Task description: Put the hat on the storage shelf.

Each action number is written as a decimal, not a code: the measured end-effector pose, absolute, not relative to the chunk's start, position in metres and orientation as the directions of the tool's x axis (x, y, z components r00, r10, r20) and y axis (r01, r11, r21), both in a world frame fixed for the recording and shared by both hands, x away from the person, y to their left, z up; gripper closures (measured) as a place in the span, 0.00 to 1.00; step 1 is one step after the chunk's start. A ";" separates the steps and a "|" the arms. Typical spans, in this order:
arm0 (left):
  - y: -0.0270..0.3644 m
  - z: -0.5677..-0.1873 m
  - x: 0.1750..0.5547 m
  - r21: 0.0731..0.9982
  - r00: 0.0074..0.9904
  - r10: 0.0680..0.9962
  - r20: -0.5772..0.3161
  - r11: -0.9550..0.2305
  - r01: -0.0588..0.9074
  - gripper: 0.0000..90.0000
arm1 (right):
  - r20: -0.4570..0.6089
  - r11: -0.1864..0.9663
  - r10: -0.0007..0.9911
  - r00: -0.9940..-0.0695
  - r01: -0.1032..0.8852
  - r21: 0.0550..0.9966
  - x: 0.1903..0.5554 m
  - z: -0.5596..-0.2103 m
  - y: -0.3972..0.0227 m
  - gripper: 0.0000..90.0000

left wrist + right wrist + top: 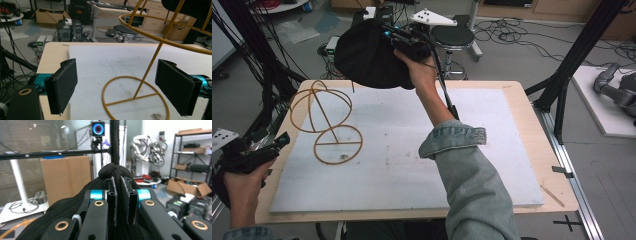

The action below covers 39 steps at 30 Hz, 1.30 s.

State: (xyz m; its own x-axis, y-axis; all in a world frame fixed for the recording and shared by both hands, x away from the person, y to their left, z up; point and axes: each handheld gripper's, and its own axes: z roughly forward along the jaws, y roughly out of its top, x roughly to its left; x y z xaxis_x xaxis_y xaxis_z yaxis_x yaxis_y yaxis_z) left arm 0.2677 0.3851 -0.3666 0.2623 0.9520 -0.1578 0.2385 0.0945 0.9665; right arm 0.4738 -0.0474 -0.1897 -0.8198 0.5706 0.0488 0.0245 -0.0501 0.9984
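A yellow wire stand (318, 111) with a round base ring (338, 145) rests on the left part of a white board (422, 170). Held in the air above the table's far edge is a black knit hat (362, 55), with my right gripper (388, 36) shut on its fabric. In the right gripper view the hat (110, 172) bulges over the closed jaws of that gripper (122, 202). My left gripper (282, 140) is open at the table's left edge, pointing at the stand. Its jaws stand wide apart either side of the stand's post (150, 67) and short of it.
The board lies on a wooden table (532, 130). A black stool (453, 36) and floor cables sit beyond the far edge. Black frame posts (569, 60) rise at the right and left. A grey robot arm (617, 87) lies on a white panel at far right.
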 end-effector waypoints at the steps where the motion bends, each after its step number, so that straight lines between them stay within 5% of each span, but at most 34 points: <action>1: 0.385 -0.366 0.267 0.967 0.263 0.952 -0.156 0.093 0.238 0.20 | 0.045 -0.051 0.561 -0.826 0.020 0.999 0.472 -0.188 -0.044 0.95; 12: 0.387 -0.365 0.265 0.968 0.261 0.952 -0.157 0.096 0.231 0.20 | 0.069 -0.062 0.475 -0.877 0.045 0.997 0.458 -0.181 -0.008 0.95; 39: 0.388 -0.364 0.264 0.969 0.261 0.953 -0.155 0.095 0.230 0.20 | 0.014 0.114 0.314 -0.949 0.052 0.992 0.426 -0.214 0.084 0.93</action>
